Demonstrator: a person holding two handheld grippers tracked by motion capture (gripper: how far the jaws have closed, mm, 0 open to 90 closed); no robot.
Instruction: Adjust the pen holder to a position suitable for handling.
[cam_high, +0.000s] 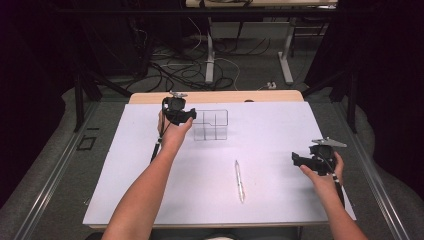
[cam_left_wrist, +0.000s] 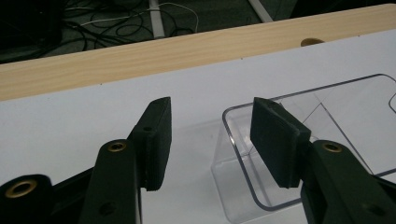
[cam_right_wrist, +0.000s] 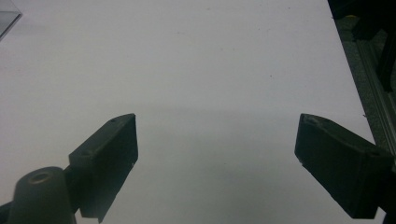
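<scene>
The left tool (cam_high: 192, 116) hovers at the near-left corner of a clear plastic organizer (cam_high: 211, 125) that stands on the white desk (cam_high: 150, 190). In the left gripper view its two black pads stand apart, straddling the organizer's left wall: one pad (cam_left_wrist: 275, 140) is over the inside of the corner compartment, the other (cam_left_wrist: 156, 140) is outside it above bare desk. Neither pad presses on the plastic, so this tool (cam_left_wrist: 212, 140) is open with the clear wall between its jaws. The organizer (cam_left_wrist: 327, 135) shows thin dividers beyond the inner pad.

The right tool (cam_high: 296, 160) rests low on the desk, well apart from the organizer, its jaws spread wide over blank white surface (cam_right_wrist: 210, 70) with nothing between them. A white pen (cam_high: 240, 180) lies on the desk to the left of the right tool, between the two hands and nearer the person than the organizer.
</scene>
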